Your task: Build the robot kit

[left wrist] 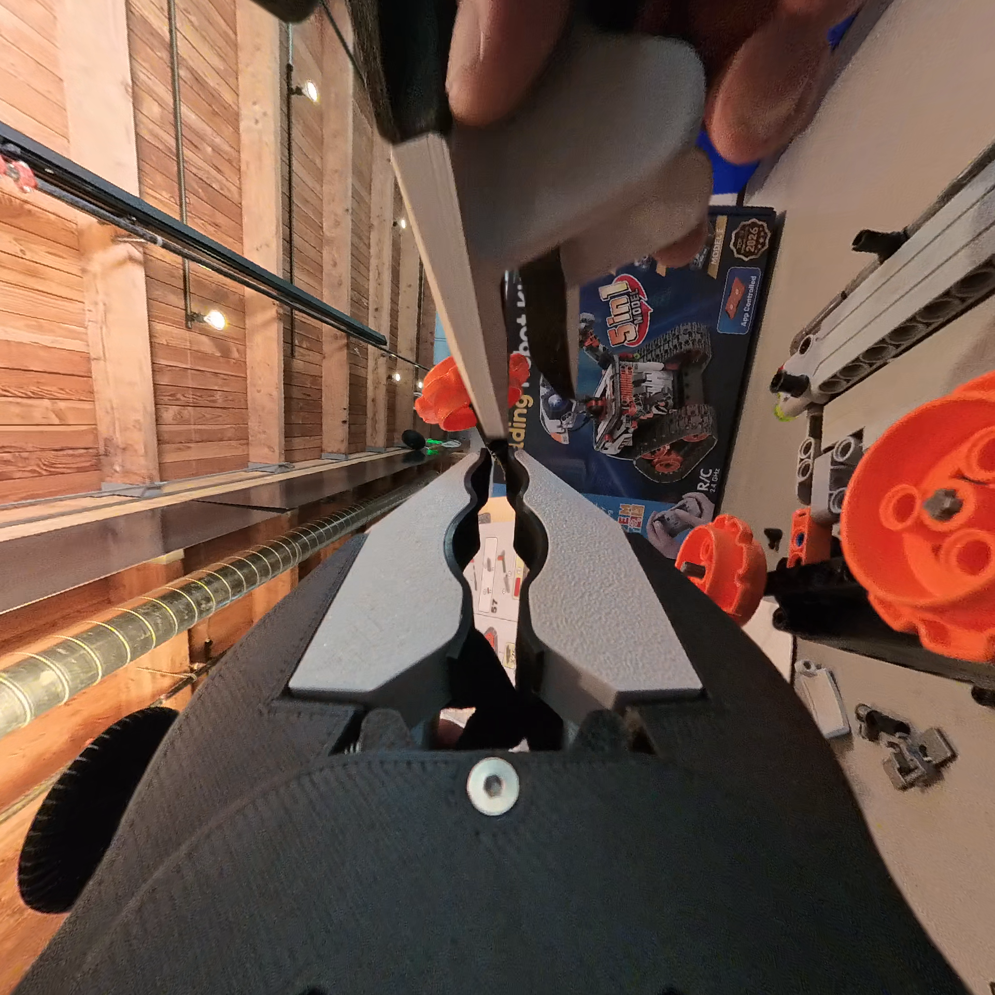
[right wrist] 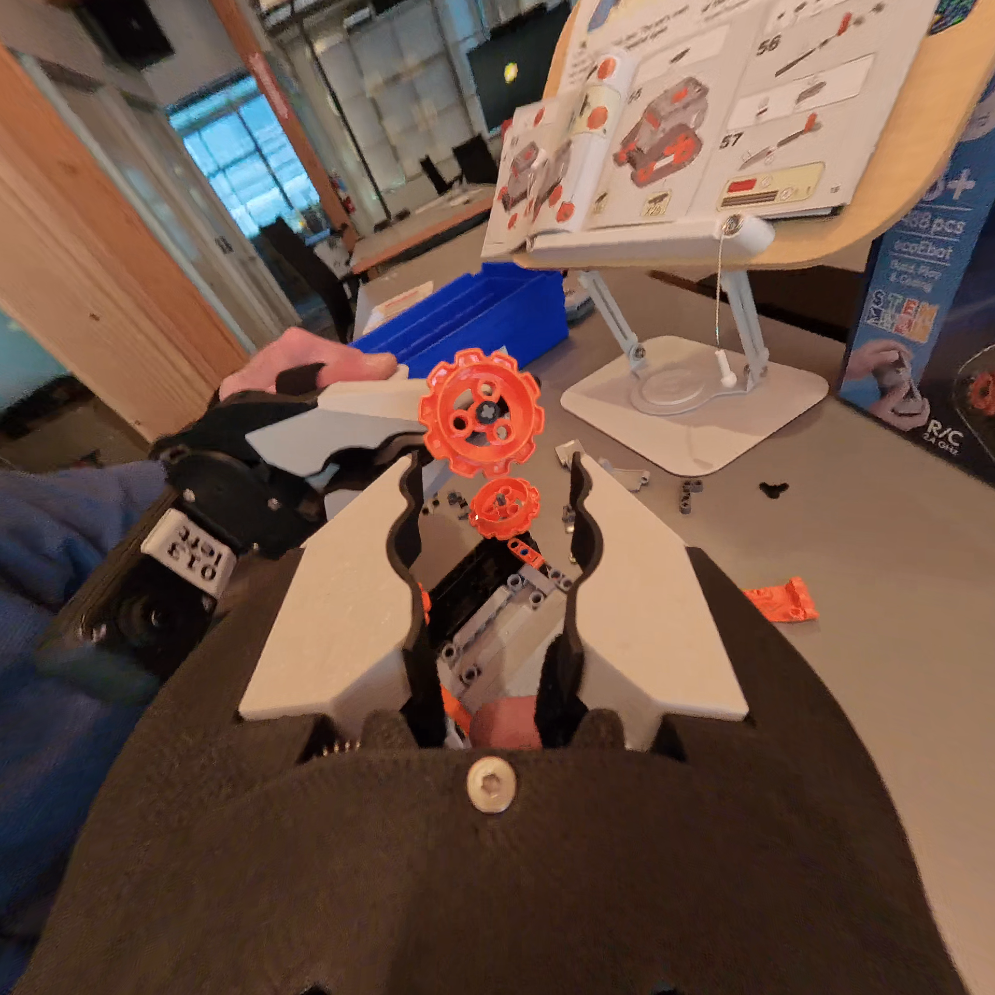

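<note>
My left gripper [left wrist: 498, 457] is shut at its tips on the edge of a large orange sprocket wheel [left wrist: 447, 401] and holds it in the air. In the right wrist view the same wheel [right wrist: 481, 412] faces the camera, with the left gripper [right wrist: 417, 431] coming in from the left. My right gripper [right wrist: 492, 463] is open and empty, just below the wheel. Between its fingers I see a black and grey brick model [right wrist: 495, 619] with a small orange wheel [right wrist: 503, 509] on the table [right wrist: 807, 700]. The model [left wrist: 915, 511] shows at the right in the left wrist view.
An open instruction booklet [right wrist: 673, 134] rests on a white stand [right wrist: 694, 409] behind. A blue bin [right wrist: 474, 317] stands at the back left and a kit box [right wrist: 926, 323] at the right. An orange piece [right wrist: 783, 597] and small loose parts [right wrist: 689, 492] lie on the table. Left and right tips are no more than a few centimetres apart.
</note>
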A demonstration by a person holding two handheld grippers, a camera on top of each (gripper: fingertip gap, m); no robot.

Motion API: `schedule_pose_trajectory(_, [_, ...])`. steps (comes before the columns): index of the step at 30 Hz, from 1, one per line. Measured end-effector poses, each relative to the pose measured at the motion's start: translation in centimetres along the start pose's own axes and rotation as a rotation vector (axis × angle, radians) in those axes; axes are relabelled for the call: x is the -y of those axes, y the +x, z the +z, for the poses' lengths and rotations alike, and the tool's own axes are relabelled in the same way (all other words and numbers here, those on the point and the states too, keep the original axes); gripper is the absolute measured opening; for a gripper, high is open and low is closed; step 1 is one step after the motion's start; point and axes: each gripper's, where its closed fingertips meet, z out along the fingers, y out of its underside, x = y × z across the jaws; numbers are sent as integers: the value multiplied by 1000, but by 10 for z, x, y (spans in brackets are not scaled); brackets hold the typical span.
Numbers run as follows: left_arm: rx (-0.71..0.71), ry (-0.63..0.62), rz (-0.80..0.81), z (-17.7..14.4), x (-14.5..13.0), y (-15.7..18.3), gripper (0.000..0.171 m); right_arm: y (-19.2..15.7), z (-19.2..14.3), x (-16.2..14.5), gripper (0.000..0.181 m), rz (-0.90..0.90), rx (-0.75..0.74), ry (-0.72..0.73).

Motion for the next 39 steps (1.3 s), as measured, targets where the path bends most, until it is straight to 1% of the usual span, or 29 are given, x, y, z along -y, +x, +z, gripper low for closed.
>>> schedule_pose_trajectory(2, [1,-22,5,4,-2,0,5,1,3,4,38,43,-4,56])
schedule_pose_trajectory(4, [2,-35,-23,8,-3,-4,4,0,5,3,28,52,-1,72])
schedule_pose_trajectory(10, [41,-64,-36,18,-4,-12,3,4,1,23,15,124,4,241])
schedule_pose_trajectory(11, [32,-67,-32,20,-4,-10,0,3,-1,26,20,134,11,266])
schedule_pose_trajectory(12, [28,-63,-18,22,-3,-8,0,4,-2,29,20,135,4,280])
schedule_pose_trajectory(13, [29,-52,-3,22,0,-6,0,7,-5,32,9,125,-17,302])
schedule_pose_trajectory(14, [37,-34,7,22,4,-5,0,7,-5,33,3,115,-27,307])
schedule_pose_trajectory(16, [5,-35,11,24,4,1,0,12,-4,26,5,105,-55,248])
schedule_pose_trajectory(17, [-13,-35,7,24,1,4,0,16,-5,22,2,103,-59,224])
schedule_pose_trajectory(19, [-51,-7,-25,18,-1,7,0,24,-10,11,0,91,-64,146])
schedule_pose_trajectory(20, [-57,-20,-56,16,-7,6,0,33,-15,9,0,65,-100,131])
schedule_pose_trajectory(22, [-103,-54,-143,11,-23,7,0,51,-21,3,2,9,-173,56])
schedule_pose_trajectory(24, [-167,-78,-199,3,-38,16,0,67,-27,3,6,-39,-219,11])
schedule_pose_trajectory(27, [-234,-129,-331,-5,-66,32,4,97,-29,2,5,-115,-312,-74])
schedule_pose_trajectory(30, [-252,-187,-384,-11,-94,41,5,119,-25,-4,7,-154,-356,-159])
schedule_pose_trajectory(32, [-283,-174,-440,-16,-99,44,4,128,-21,-5,10,-147,-349,-179])
schedule_pose_trajectory(35, [-318,-197,-487,-18,-112,50,4,145,-15,-4,13,-153,-346,-186])
schedule_pose_trajectory(37, [-362,-218,-506,-19,-120,60,6,155,-9,-11,19,-170,-350,-253])
schedule_pose_trajectory(39, [-432,-221,-521,-20,-124,75,7,163,-2,-22,16,-222,-346,-335])
